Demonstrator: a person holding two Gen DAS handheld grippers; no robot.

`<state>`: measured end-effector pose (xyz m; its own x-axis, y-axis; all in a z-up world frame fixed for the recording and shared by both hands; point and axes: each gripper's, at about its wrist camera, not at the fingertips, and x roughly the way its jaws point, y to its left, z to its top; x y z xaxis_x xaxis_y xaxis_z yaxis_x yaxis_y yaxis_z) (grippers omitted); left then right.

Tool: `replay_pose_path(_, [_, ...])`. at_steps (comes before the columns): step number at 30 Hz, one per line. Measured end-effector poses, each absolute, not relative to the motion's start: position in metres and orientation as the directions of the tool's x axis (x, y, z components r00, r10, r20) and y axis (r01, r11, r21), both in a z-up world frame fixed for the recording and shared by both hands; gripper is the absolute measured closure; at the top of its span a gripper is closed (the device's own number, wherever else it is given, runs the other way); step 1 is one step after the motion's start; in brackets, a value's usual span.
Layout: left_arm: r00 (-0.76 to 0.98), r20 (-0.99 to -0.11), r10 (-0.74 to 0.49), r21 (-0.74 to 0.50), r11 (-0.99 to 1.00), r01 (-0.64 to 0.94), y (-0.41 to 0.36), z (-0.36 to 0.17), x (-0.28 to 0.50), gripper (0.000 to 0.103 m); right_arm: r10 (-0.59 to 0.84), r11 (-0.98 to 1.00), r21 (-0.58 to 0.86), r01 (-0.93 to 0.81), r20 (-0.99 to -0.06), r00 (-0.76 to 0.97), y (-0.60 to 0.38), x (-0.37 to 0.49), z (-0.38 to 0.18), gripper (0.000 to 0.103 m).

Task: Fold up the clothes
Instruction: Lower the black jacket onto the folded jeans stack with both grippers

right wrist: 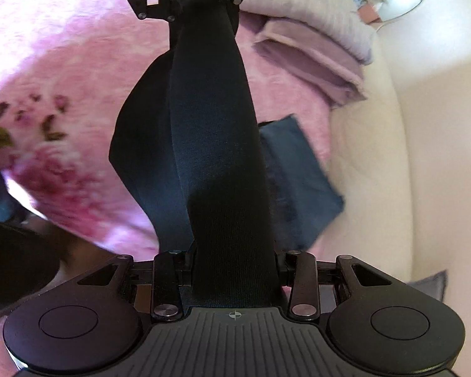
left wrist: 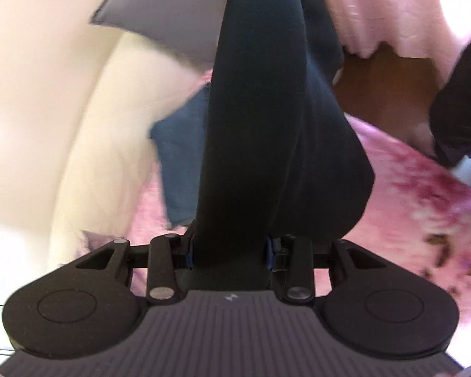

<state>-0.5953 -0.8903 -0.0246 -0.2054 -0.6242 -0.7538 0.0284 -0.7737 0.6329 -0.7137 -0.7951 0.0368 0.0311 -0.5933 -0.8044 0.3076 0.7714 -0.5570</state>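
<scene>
Pink floral blanket [right wrist: 62, 72] covers the bed, cream wall [right wrist: 424, 157] alongside, brown floor [left wrist: 389, 78] past the edge. Folded blue piece [right wrist: 298, 176] and stacked lilac towels [right wrist: 317, 59] lie on the blanket near the wall. Both grippers face each other with the dark garment [right wrist: 213, 144] stretched between them, lifted off the bed. Left gripper [left wrist: 229, 251] is clamped on 1 end, right gripper [right wrist: 235, 267] clamped on the other, cloth bunched between each pair of fingers.
</scene>
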Motion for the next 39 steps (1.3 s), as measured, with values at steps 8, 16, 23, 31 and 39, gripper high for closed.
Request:
replay_pose_path(8, [-0.053,-0.622,-0.781,0.760,-0.618,0.201,-1.060,0.018,-0.642,0.069,-0.698,0.714,-0.666,0.216,-0.702,0.141,-0.980,-0.777,0.081,0.066])
replay_pose_path(16, [0.123,-0.521,-0.845,0.824,-0.459,0.332,-1.150,-0.047,-0.683,0.068,-0.818,0.548,-0.823,0.151,-0.488,0.305,-1.114,-0.823,0.046,0.064])
replay_pose_path(23, [0.181,-0.711,-0.680,0.694,-0.635,0.339,-1.127,-0.259,-0.727,0.065,-0.627,0.762,-0.647,0.023,-0.729,0.275,-1.117,-0.859,-0.158,0.063])
replay_pose_path(31, [0.160,-0.695,-0.701,0.700,-0.608,0.375,-1.113,-0.248,-0.719,0.057,-0.675,0.714,-0.699,0.037,-0.674,0.300,-1.084,-0.891,-0.165,0.048])
replay_pose_path(39, [0.130,-0.685,-0.717,0.701,-0.600,0.386,-1.117,-0.246,-0.718,0.062,-0.636,0.770,-0.623,0.140,-0.726,0.261,-1.097,-0.901,-0.129,0.065])
